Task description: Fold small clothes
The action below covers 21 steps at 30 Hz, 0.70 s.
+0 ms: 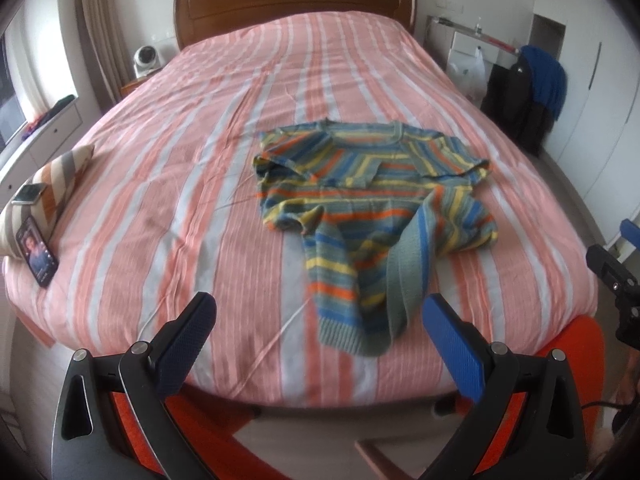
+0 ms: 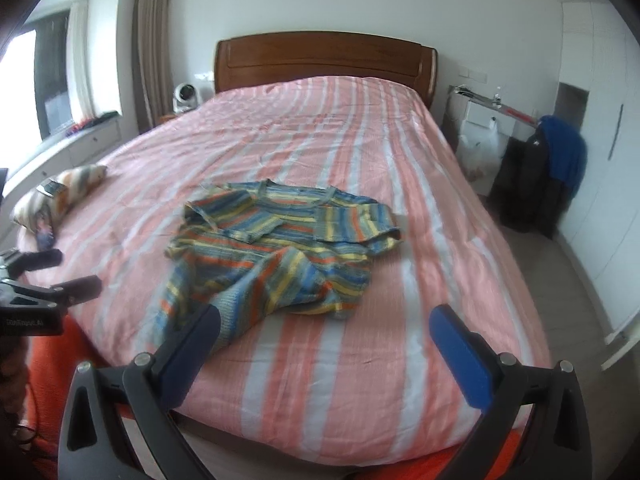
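A small knitted sweater (image 1: 372, 196) with blue, yellow, orange and grey stripes lies crumpled on the pink-and-white striped bed (image 1: 168, 168), its sleeves trailing toward the near edge. In the right wrist view the same sweater (image 2: 280, 240) lies left of centre on the bed (image 2: 420, 208). My left gripper (image 1: 320, 312) hovers open just short of the nearest sleeve cuff, holding nothing. Over the bed's near edge my right gripper (image 2: 324, 324) is open and empty, its left finger close to a sleeve end. The left gripper (image 2: 60, 276) also shows at the left edge of the right wrist view.
A striped cushion (image 1: 52, 188) with a small device on it and a phone (image 1: 38, 252) leaning against it sit at the bed's left edge. A wooden headboard (image 1: 292, 4) stands at the far end. Dark and blue clothes (image 1: 536, 88) hang to the right. Orange fabric (image 1: 576, 344) lies below the bed edge.
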### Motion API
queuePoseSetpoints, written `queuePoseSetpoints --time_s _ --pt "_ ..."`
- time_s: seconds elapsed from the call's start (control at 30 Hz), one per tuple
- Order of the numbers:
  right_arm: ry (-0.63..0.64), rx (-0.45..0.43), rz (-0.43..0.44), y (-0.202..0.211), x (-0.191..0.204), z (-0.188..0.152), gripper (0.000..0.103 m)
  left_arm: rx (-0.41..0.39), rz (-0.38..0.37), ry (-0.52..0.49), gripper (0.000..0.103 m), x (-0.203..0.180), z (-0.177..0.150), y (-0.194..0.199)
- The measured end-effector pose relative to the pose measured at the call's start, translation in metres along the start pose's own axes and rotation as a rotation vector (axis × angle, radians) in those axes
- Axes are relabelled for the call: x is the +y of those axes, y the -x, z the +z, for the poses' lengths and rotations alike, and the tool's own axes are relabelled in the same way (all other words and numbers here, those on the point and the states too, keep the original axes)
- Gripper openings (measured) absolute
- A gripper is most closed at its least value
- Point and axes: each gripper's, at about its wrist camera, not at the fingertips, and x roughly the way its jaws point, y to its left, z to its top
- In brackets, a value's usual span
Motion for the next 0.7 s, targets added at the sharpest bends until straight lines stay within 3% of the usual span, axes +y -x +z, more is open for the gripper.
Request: queuePoseSetpoints --time_s 0.27,0.7 --pt "-0.007 0.040 -0.060 -0.012 -0.007 -0.003 0.103 0.011 0.027 -0.005 0.103 0.000 -0.002 -0.009" --pt "0.009 0.066 -0.080 -0.020 -0.001 0.000 0.103 0.051 0.046 -0.008 0.103 -0.001 -0.008 -0.021"
